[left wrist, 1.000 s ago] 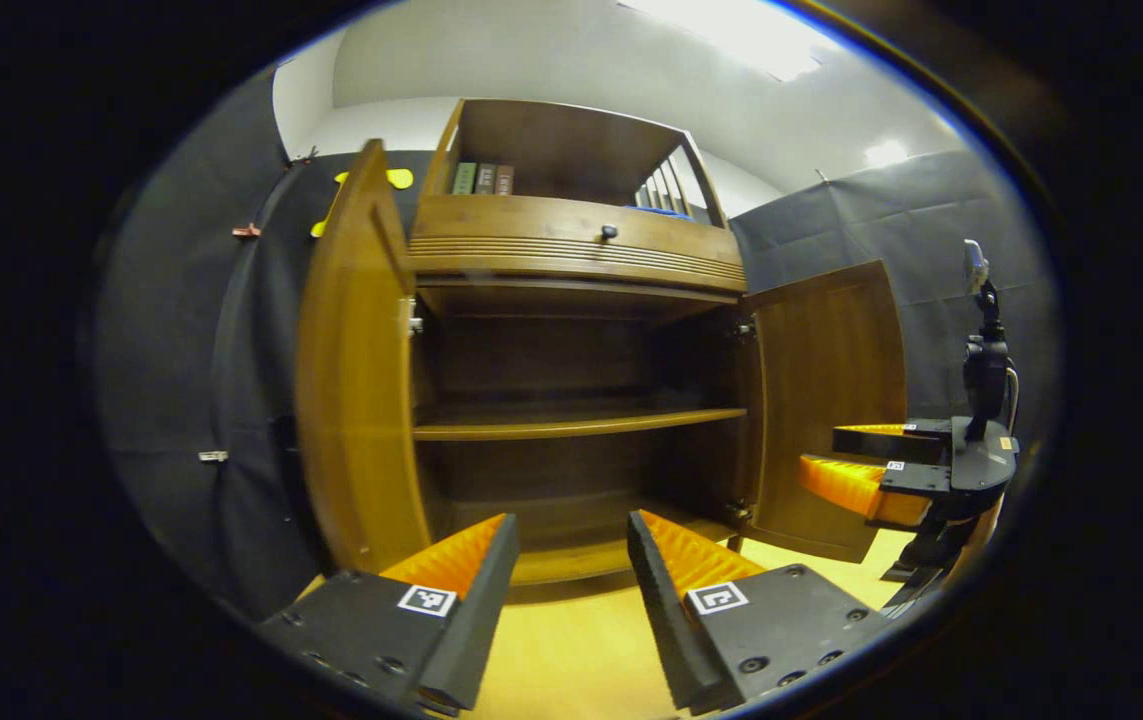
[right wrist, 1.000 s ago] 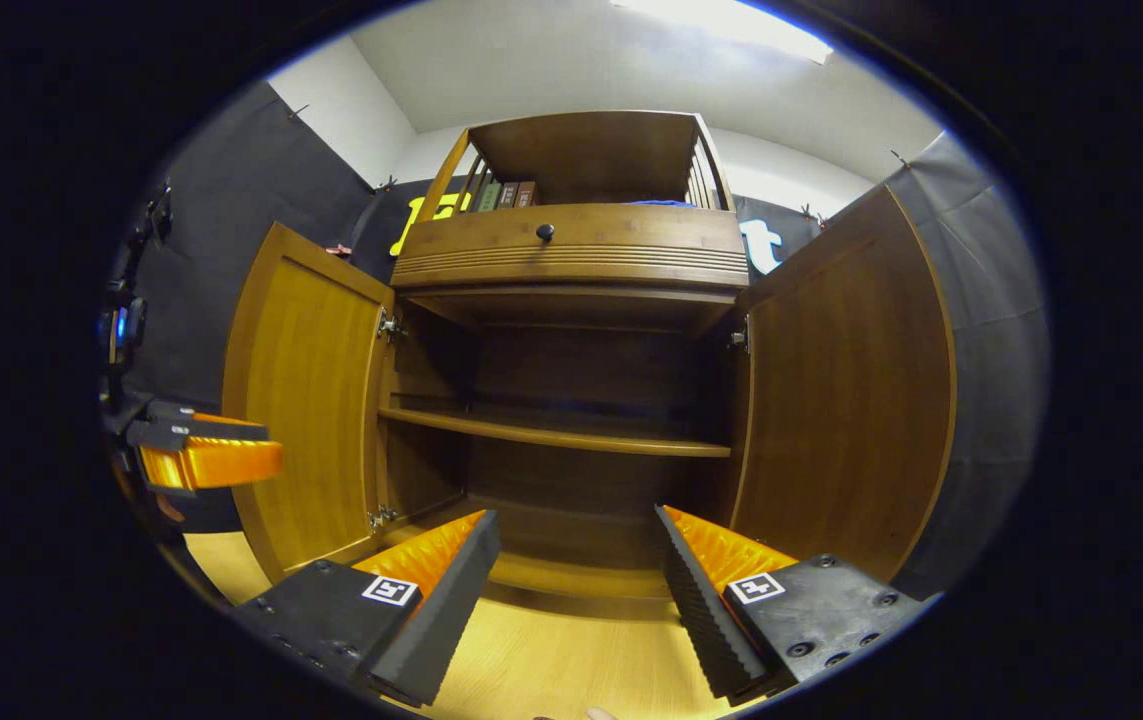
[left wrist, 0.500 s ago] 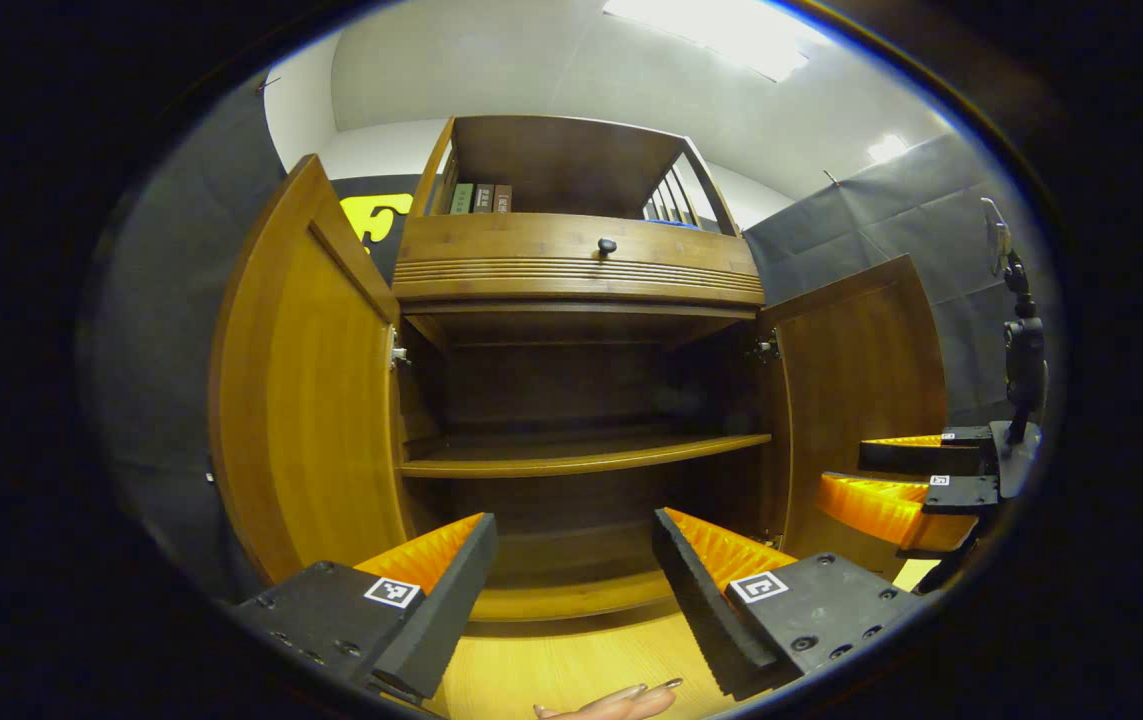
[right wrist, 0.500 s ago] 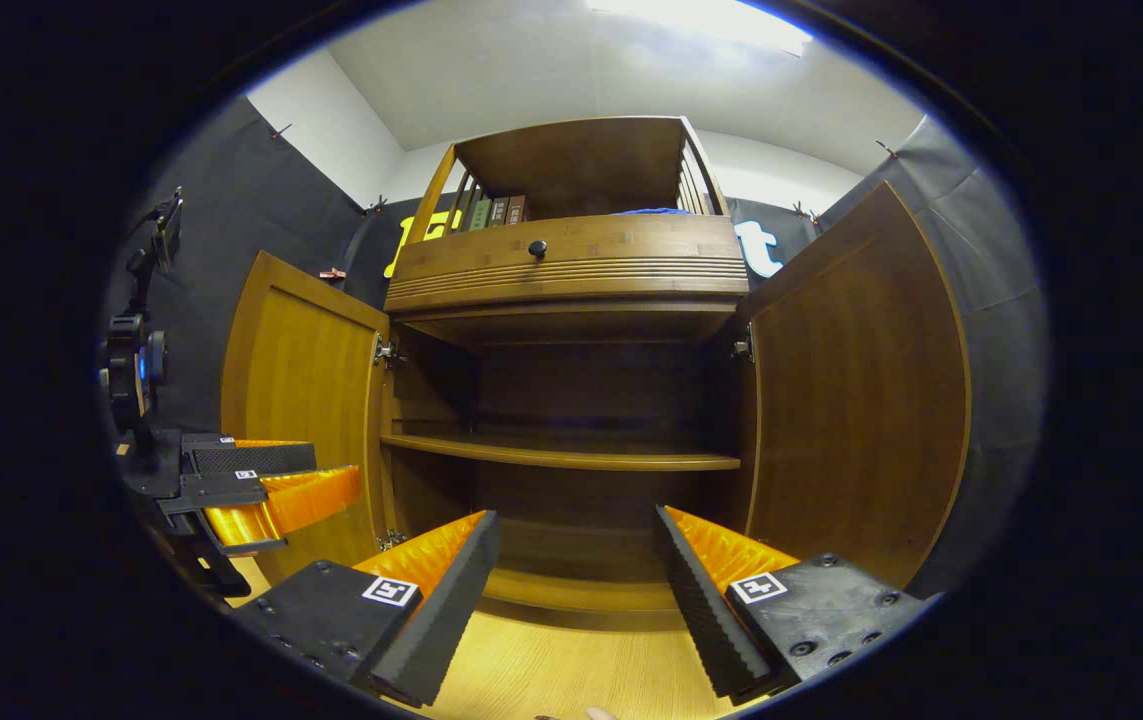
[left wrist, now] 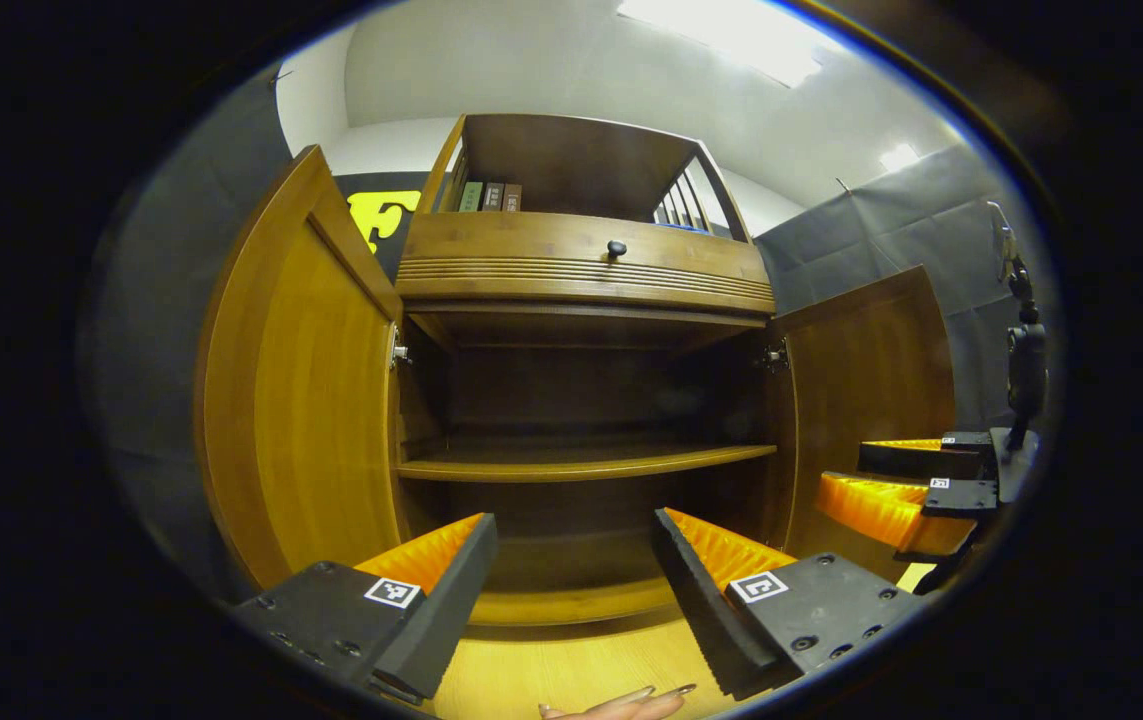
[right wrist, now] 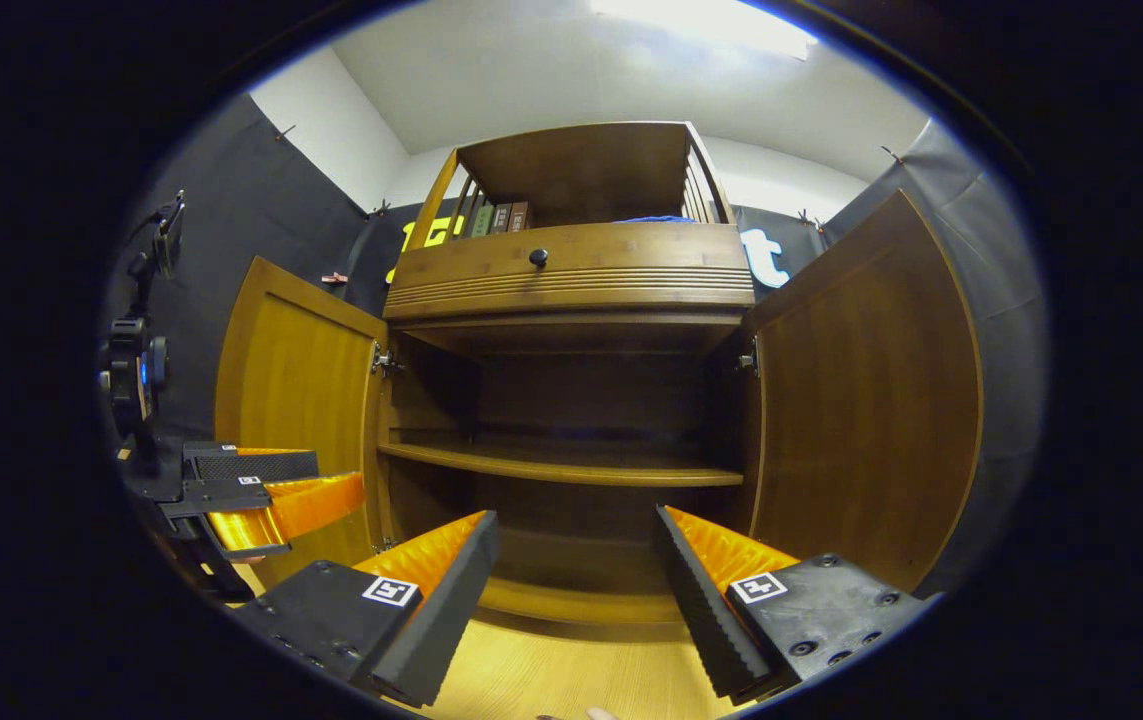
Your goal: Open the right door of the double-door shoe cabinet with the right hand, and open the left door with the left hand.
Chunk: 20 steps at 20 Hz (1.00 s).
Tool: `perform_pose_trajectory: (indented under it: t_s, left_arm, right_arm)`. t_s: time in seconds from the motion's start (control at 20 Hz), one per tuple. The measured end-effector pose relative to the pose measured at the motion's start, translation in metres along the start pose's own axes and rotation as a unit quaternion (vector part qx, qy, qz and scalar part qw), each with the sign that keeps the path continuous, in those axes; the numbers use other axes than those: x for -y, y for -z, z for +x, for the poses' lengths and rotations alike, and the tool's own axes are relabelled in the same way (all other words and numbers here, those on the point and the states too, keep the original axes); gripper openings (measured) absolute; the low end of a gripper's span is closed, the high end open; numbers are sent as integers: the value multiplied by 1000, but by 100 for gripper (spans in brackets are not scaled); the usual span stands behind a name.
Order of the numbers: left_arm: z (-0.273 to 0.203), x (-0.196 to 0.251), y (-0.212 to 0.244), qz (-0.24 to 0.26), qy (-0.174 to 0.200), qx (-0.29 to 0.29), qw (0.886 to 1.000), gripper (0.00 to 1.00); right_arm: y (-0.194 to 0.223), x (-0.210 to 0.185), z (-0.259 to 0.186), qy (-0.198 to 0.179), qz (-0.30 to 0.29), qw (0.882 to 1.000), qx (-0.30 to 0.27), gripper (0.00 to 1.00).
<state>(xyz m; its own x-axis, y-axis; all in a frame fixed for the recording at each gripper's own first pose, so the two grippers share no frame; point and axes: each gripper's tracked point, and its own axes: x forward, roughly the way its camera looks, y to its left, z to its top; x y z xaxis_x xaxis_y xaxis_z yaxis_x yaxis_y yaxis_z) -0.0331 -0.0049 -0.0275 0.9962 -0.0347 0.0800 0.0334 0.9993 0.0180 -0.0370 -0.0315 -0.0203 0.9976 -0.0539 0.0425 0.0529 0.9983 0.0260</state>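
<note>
The wooden shoe cabinet [left wrist: 581, 265] [right wrist: 571, 280] faces me with both doors swung wide. Its left door [left wrist: 306, 380] [right wrist: 296, 390] stands out to the left, its right door [left wrist: 871, 380] [right wrist: 866, 390] to the right. Inside, one bare shelf [left wrist: 581, 462] [right wrist: 561, 465] crosses a dark interior. My left gripper [left wrist: 576, 560] is open and holds nothing, back from the cabinet; in the right gripper view it hangs at the far left [right wrist: 281, 485]. My right gripper [right wrist: 576, 560] is open too, with nothing between its fingers; in the left gripper view it sits at the far right [left wrist: 891, 480].
A drawer with a dark knob [left wrist: 616, 247] [right wrist: 538, 257] tops the doors, and several books [left wrist: 489, 196] stand in the open shelf above. Black cloth walls close both sides. Pale wood floor [left wrist: 571, 675] lies in front. A person's fingertips [left wrist: 621, 705] show at the bottom.
The left gripper view has swung from edge-on to the left door to facing the cabinet squarely, and the door now stands wide. The right gripper has barely shifted. Both stay open.
</note>
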Motion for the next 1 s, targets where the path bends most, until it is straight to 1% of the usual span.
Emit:
perform_pose_trajectory:
  t_s: [0.05, 0.1, 0.6, 0.65, 0.7, 0.85, 0.9, 0.95, 1.0]
  left_arm:
    - [1, -3, 1, -4, -4, -1, 1000, 99]
    - [1, -5, 0, -6, -6, -1, 1000, 96]
    - [3, -10, -2, -7, -11, 1, 1000, 96]
    - [3, -10, -1, -9, -10, 1, 1000, 96]
    - [3, -11, 0, -12, -11, 0, 1000, 96]
    - [3, -16, 0, -14, -20, 0, 1000, 96]
    - [3, -17, 0, -15, -21, 1, 1000, 96]
    - [3, -17, -1, -17, -20, 2, 1000, 96]
    - [3, -17, -2, -18, -19, 2, 1000, 99]
  right_arm:
    - [0, -1, 0, -2, 2, 1000, 0, 97]
    - [-1, -2, 0, -5, 4, 1000, 0, 97]
    - [-2, 0, 2, -3, 6, 1000, 2, 97]
    - [-1, -1, 3, -3, 6, 1000, 0, 95]
    - [0, -2, 3, -3, 5, 1000, -2, 97]
    - [2, -1, 3, -3, 2, 1000, -5, 97]
    - [3, -1, 4, -3, 3, 1000, -7, 95]
    - [3, -2, 4, -4, 3, 1000, -8, 97]
    - [3, -2, 4, -4, 3, 1000, -8, 97]
